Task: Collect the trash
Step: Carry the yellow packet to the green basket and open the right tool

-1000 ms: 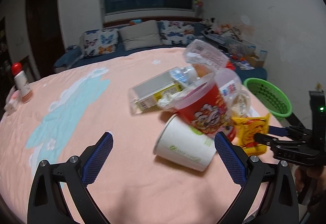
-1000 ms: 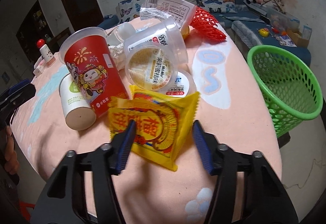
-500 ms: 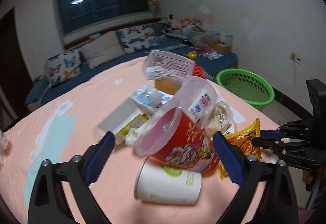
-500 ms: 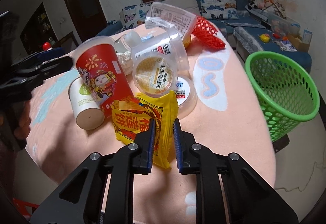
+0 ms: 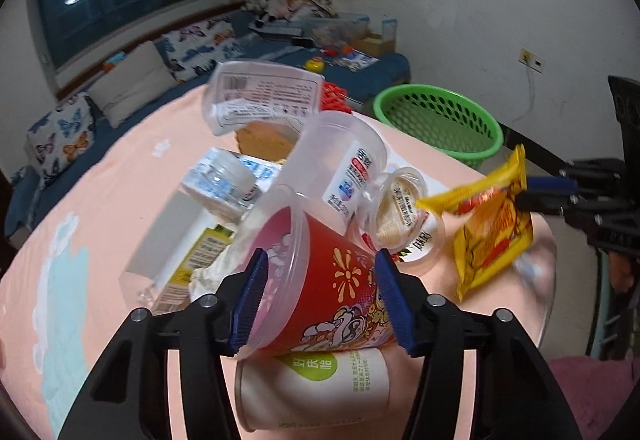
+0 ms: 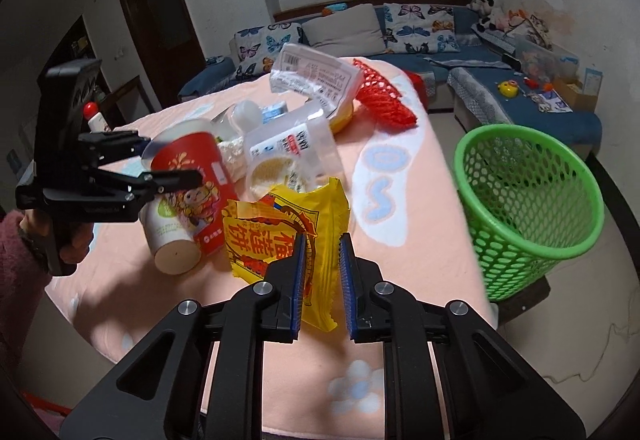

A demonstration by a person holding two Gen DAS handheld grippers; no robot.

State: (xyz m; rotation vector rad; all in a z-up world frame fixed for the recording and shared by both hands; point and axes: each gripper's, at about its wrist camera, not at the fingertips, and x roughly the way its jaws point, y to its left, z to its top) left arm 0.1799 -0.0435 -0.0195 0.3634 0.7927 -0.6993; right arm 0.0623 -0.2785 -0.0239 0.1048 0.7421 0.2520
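A pile of trash lies on the pink table (image 5: 120,175). My left gripper (image 5: 320,300) is shut on a red plastic cup (image 5: 332,292) lying on its side over a white paper cup (image 5: 316,388). My right gripper (image 6: 322,280) is shut on a yellow snack packet (image 6: 280,224) and holds it lifted off the table; the packet also shows in the left wrist view (image 5: 492,236). A green mesh basket (image 6: 528,199) stands off the table's right edge, also seen in the left wrist view (image 5: 440,119).
Clear plastic cups (image 5: 340,159), a small lidded tub (image 5: 404,215), a clear food tray (image 5: 264,95), a water bottle (image 5: 224,179) and red netting (image 6: 380,95) lie in the pile. A sofa with butterfly cushions (image 6: 340,27) stands behind.
My left gripper moved in and closed on the red cup. My right gripper lifted the yellow packet off the table.
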